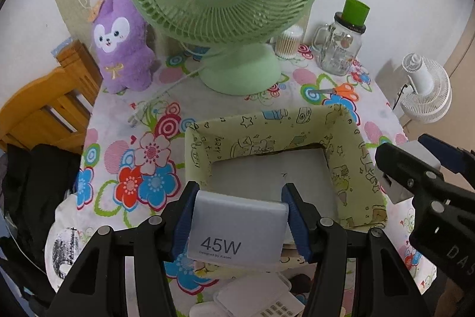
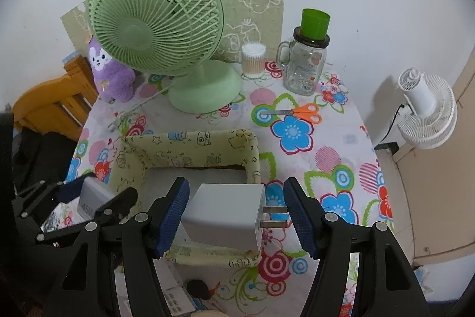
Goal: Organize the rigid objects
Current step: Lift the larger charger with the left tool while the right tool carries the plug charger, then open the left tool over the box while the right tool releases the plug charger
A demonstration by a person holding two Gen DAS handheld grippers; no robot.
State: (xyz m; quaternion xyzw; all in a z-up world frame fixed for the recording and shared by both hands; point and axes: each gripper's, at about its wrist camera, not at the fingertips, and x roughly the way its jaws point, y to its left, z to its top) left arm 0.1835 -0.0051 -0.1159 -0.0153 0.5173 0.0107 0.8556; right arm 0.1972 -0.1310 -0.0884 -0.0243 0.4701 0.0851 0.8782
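While both tools hang over the near edge of the fabric storage box (image 1: 279, 138), each one carries a charger. The left tool (image 1: 237, 225) has its blue pads pressed against both sides of a pale grey 45W charger (image 1: 237, 230), with the printed face turned up toward the camera. The right tool (image 2: 236, 216) holds a white plug adapter (image 2: 222, 213): the left pad touches its body and the 2 metal prongs point at the right pad, reaching it or nearly so. Both chargers sit above the box's near wall, and the grey floor of the box shows beyond them. The box stands on the flowered bench (image 2: 326, 156). Behind it are a green desk fan (image 2: 154, 17), a purple plush toy (image 1: 121, 43), orange scissors (image 2: 299, 112), a glass mug jar (image 2: 305, 67) with a green cup on it, and a tub of cotton swabs (image 2: 252, 61).
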